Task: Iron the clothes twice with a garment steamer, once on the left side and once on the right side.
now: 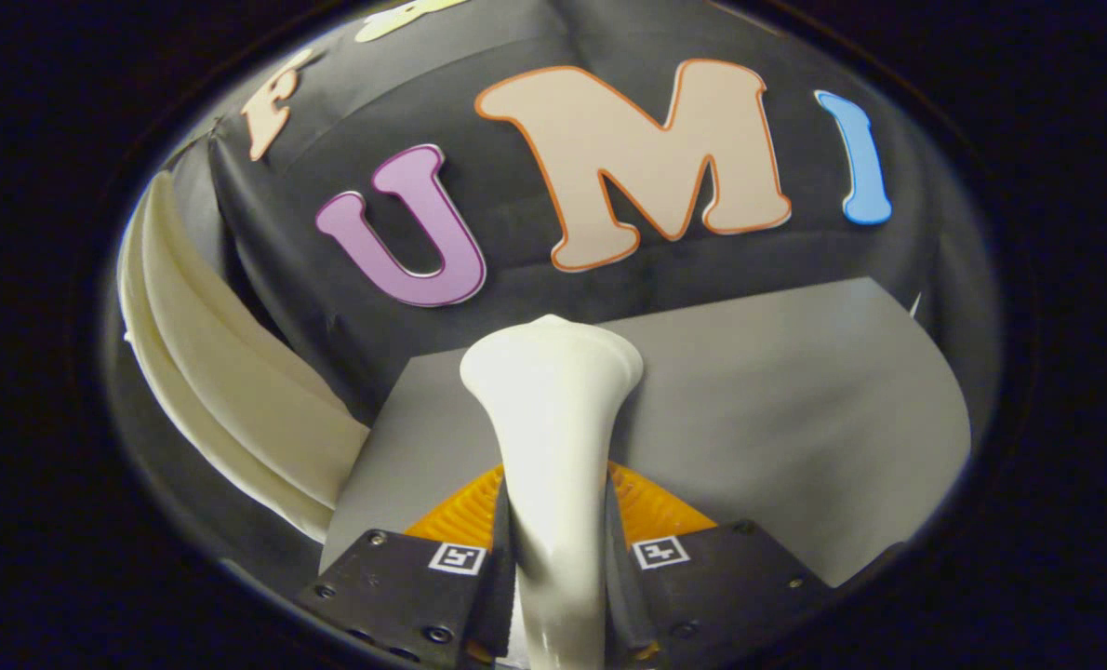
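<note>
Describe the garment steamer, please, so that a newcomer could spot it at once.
Start from the grey table. The gripper hangs over it, its two black fingers pressing on the garment steamer. It is the glossy white stem that flares into a wide head, unlike the flat cream cloth beside the table.

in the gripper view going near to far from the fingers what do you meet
gripper shut on the white steamer → grey table → black cloth wall
</note>
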The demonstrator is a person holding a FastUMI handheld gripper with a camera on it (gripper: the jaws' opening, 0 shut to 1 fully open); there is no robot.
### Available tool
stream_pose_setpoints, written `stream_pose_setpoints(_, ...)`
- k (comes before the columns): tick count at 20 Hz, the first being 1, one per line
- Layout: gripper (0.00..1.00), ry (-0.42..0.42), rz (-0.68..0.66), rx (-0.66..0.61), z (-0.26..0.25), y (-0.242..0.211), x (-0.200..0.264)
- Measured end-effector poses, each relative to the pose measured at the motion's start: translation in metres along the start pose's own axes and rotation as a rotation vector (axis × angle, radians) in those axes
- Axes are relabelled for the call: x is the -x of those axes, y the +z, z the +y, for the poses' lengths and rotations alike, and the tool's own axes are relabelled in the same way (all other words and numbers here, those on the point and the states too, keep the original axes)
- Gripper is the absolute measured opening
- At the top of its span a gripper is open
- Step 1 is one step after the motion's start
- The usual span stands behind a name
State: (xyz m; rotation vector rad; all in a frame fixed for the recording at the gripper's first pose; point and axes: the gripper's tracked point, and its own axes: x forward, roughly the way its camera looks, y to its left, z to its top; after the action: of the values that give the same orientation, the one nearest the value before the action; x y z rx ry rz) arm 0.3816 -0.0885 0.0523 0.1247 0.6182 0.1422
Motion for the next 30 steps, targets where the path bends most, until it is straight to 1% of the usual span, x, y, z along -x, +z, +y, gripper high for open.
stream_pose_setpoints(1,0.42,-0.025,-0.055,-0.002,-0.002,0.006,0.005)
stream_pose_setpoints(3,0.41,-0.076,-0.131,0.033,-0.002,0.012,0.022)
stream_pose_setpoints(5,0.41,-0.102,-0.197,0.048,0.006,0.017,0.033)
stream_pose_setpoints(6,0.40,-0.120,-0.232,0.078,0.007,0.017,0.043)
stream_pose_setpoints(8,0.40,-0.126,-0.275,0.107,0.016,0.011,0.051)
stream_pose_setpoints(13,0.38,-0.165,-0.368,0.120,0.019,0.014,0.060)
stream_pose_setpoints(16,0.38,-0.146,-0.392,0.106,0.032,0.012,0.068)
stream_pose_setpoints(19,0.38,-0.108,-0.422,0.095,0.059,0.012,0.074)
stream_pose_setpoints(21,0.38,-0.090,-0.441,0.107,0.073,0.012,0.077)
stream_pose_setpoints(27,0.37,-0.037,-0.474,0.204,0.112,0.014,0.077)
stream_pose_setpoints(30,0.37,-0.001,-0.481,0.195,0.137,0.011,0.075)
